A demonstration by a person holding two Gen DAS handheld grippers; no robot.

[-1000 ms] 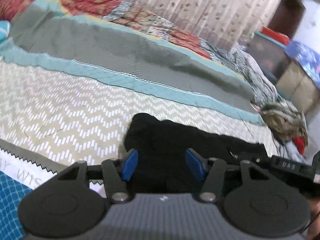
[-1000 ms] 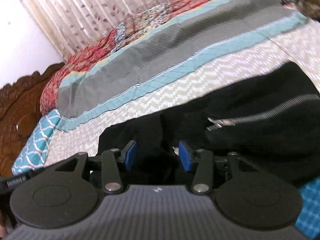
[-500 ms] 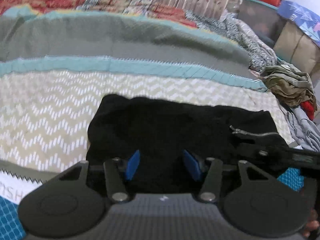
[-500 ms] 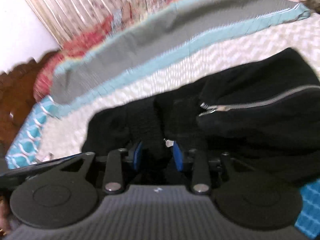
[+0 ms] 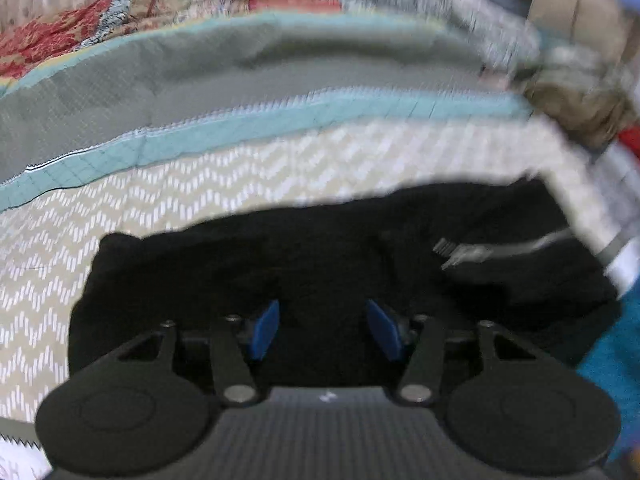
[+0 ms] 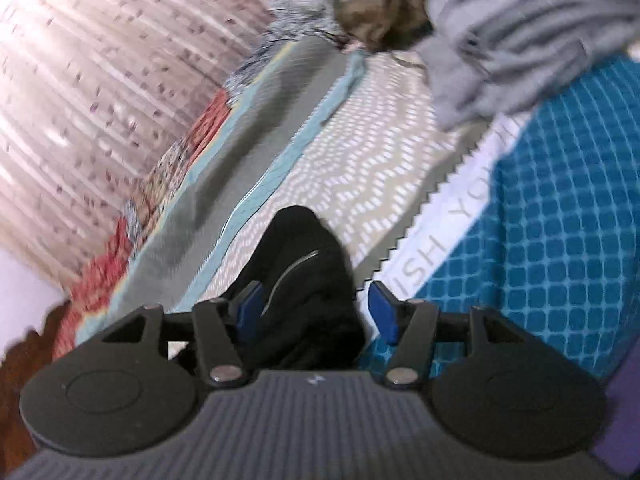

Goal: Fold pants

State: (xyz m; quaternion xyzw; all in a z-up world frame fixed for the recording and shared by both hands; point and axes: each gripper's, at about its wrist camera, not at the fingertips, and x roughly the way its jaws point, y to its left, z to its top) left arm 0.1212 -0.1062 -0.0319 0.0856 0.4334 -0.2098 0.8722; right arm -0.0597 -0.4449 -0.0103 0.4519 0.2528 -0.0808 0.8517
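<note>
The black pants [image 5: 304,256] lie folded into a compact bundle on the chevron bedspread [image 5: 192,188], with a silver zipper [image 5: 464,254] showing at their right. My left gripper [image 5: 325,328] hovers over their near edge. Its jaws are opening and the blue pads [image 5: 264,328] stand apart, with black cloth under the gap and no fold pinched. In the right wrist view the pants [image 6: 304,248] reach up from below. My right gripper [image 6: 315,310] is opening too. Its left pad [image 6: 248,308] is beside the cloth and its right pad is clear of it.
A pile of loose clothes sits at the bed's far end: a grey garment [image 6: 520,32] and a brownish one [image 6: 380,4]. A teal checked panel [image 6: 560,208] borders the chevron area. A curtain [image 6: 100,60] hangs behind the bed and a wooden headboard [image 6: 16,368] is at the left.
My right gripper, pinched on a fold of the pants half a second ago, has spread its jaws, rolled and swung aside. My left gripper has moved across the pants, jaws slightly wider.
</note>
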